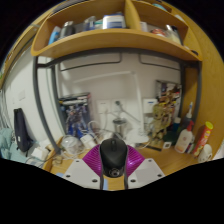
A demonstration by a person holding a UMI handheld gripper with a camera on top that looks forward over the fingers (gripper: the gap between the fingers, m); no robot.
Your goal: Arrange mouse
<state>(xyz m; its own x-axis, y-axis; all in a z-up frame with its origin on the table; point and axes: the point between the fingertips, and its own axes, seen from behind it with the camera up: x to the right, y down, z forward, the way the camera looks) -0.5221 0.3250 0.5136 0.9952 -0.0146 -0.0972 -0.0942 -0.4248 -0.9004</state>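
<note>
A black computer mouse (114,157) sits between my gripper's (113,164) two fingers, its body pressed against the magenta pads (93,160) on both sides. The gripper is shut on the mouse and holds it above the wooden desk (172,158). The mouse's underside and whatever lies straight beneath it are hidden.
A wooden shelf (110,42) with boxes and items runs overhead. The back of the desk is crowded with cables, small figures and bottles (186,132). A white wall panel (100,85) stands behind. A dark object (22,128) stands at the left.
</note>
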